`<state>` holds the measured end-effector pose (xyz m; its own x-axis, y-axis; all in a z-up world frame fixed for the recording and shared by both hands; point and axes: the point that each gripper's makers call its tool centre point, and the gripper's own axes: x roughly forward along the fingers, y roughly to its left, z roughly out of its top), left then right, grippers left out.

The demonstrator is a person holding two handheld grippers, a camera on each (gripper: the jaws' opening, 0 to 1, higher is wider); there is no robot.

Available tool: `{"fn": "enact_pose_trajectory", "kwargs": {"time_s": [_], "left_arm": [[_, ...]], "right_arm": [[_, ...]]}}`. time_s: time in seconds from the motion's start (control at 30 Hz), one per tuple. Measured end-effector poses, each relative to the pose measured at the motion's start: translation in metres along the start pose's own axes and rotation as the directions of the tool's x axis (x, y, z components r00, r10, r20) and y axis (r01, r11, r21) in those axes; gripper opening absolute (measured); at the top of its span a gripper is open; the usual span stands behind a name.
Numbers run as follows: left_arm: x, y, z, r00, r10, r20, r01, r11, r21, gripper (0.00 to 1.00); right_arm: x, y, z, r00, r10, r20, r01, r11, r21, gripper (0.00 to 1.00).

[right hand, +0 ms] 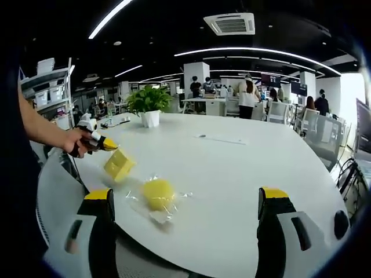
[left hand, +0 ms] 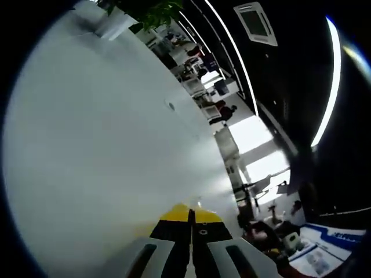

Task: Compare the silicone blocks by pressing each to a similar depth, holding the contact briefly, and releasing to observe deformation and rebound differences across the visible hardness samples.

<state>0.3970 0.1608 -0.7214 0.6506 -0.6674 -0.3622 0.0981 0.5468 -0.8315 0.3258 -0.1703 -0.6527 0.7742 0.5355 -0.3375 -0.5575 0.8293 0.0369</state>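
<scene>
In the right gripper view a yellow square silicone block [right hand: 119, 165] lies tilted on the white table [right hand: 232, 174]. A person's hand holds my left gripper [right hand: 103, 143] just above it, yellow tips close to its top corner; I cannot tell whether they touch. A rounder yellow silicone piece [right hand: 157, 193] rests on clear plastic wrap. My right gripper [right hand: 186, 200] is open, its jaws wide apart either side of that piece and apart from it. In the left gripper view my left gripper [left hand: 190, 219] has its jaws pressed together over the table [left hand: 87, 145], with nothing seen between them.
A potted plant [right hand: 149, 104] stands at the far side of the table, with a thin paper strip [right hand: 223, 140] lying mid-table. Chairs [right hand: 316, 130] line the right edge. People and desks fill the office behind. The table's near edge curves below my right jaws.
</scene>
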Motion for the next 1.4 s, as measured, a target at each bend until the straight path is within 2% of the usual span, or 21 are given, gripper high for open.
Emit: {"fn": "enact_pose_trajectory", "kwargs": {"time_s": [0.23, 0.4, 0.47, 0.67, 0.77, 1.0, 1.1, 1.17, 1.2, 1.27, 1.37, 1.4], "left_arm": [[0.004, 0.015, 0.005, 0.999, 0.039, -0.018, -0.037, 0.997, 0.062, 0.0], [0.004, 0.031, 0.006, 0.996, 0.089, -0.03, -0.086, 0.992, 0.087, 0.0], [0.005, 0.037, 0.006, 0.994, 0.108, -0.029, -0.104, 0.987, 0.12, 0.0], [0.009, 0.038, 0.008, 0.992, 0.115, -0.044, -0.107, 0.981, 0.164, 0.0], [0.011, 0.043, 0.009, 0.989, 0.141, -0.042, -0.129, 0.967, 0.22, 0.0], [0.01, 0.057, 0.006, 0.983, 0.177, -0.042, -0.163, 0.96, 0.228, 0.0], [0.01, 0.059, 0.005, 0.981, 0.187, -0.044, -0.17, 0.95, 0.263, 0.0], [0.009, 0.064, 0.005, 0.976, 0.211, -0.053, -0.184, 0.93, 0.318, 0.0], [0.009, 0.063, 0.005, 0.976, 0.21, -0.053, -0.183, 0.931, 0.317, 0.0], [0.01, 0.063, 0.01, 0.976, 0.215, -0.033, -0.19, 0.917, 0.349, 0.0], [0.01, 0.061, 0.009, 0.976, 0.216, -0.039, -0.189, 0.918, 0.348, 0.0], [0.01, 0.063, 0.009, 0.973, 0.226, -0.041, -0.197, 0.912, 0.361, 0.0]], "right_arm": [[0.0, 0.003, -0.007, 1.0, 0.008, -0.025, -0.007, 1.0, 0.001, 0.96], [0.002, 0.004, -0.012, 0.999, 0.013, -0.041, -0.013, 1.0, 0.005, 0.96], [0.003, 0.005, -0.012, 0.999, 0.018, -0.046, -0.018, 1.0, 0.007, 0.96], [0.009, 0.004, -0.017, 0.998, 0.027, -0.058, -0.027, 1.0, 0.01, 0.97], [0.01, 0.003, -0.019, 0.998, 0.027, -0.057, -0.026, 1.0, 0.018, 0.97], [0.01, 0.005, -0.03, 0.995, 0.039, -0.088, -0.037, 0.999, 0.032, 0.97], [0.009, 0.005, -0.033, 0.995, 0.039, -0.096, -0.036, 0.999, 0.029, 0.97], [0.008, 0.005, -0.036, 0.994, 0.039, -0.104, -0.035, 0.999, 0.032, 0.97], [0.008, 0.005, -0.036, 0.994, 0.039, -0.106, -0.036, 0.999, 0.033, 0.97], [0.007, 0.004, -0.036, 0.993, 0.038, -0.109, -0.034, 0.999, 0.035, 0.97], [0.006, 0.003, -0.034, 0.994, 0.033, -0.102, -0.029, 0.999, 0.04, 0.97], [0.005, 0.003, -0.034, 0.994, 0.032, -0.101, -0.028, 0.999, 0.041, 0.97]]}}
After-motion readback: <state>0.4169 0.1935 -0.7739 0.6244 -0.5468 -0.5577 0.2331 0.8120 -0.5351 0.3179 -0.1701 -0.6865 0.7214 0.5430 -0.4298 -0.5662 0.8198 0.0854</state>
